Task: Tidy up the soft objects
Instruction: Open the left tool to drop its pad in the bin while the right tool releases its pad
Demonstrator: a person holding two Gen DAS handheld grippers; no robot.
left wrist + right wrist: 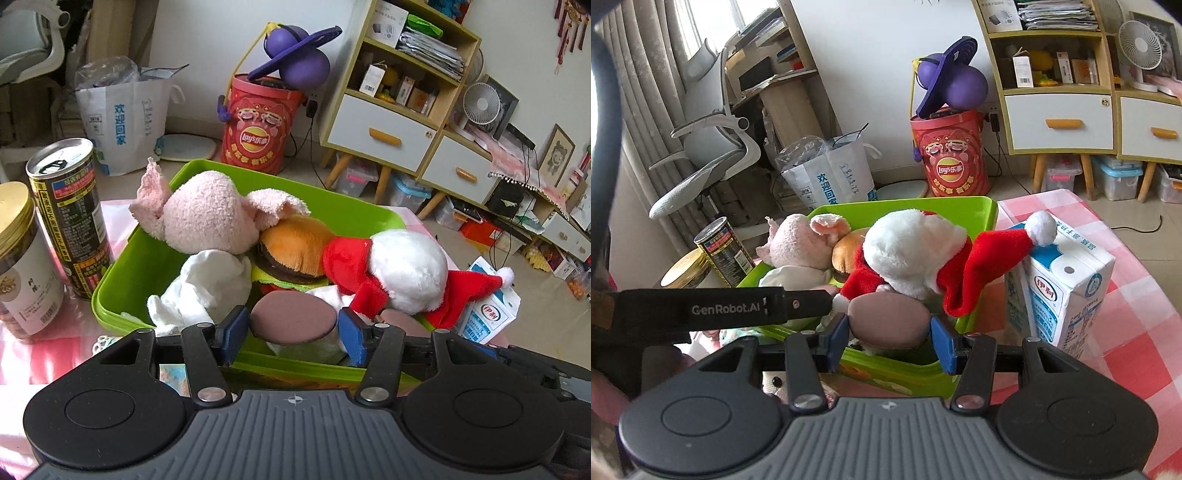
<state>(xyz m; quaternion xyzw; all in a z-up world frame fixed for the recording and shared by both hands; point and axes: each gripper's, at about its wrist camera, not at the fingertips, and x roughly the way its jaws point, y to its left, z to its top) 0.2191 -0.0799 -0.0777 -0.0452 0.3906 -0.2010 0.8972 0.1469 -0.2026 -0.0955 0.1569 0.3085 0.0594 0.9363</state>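
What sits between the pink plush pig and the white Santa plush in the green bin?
A plush burger, touching both pink plush pig and white Santa plush; clearest in the left wrist view.

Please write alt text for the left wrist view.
The left gripper straddles a brown plush foot at the near edge of a green bin filled with a pink pig, a burger plush and a white Santa-hatted toy.
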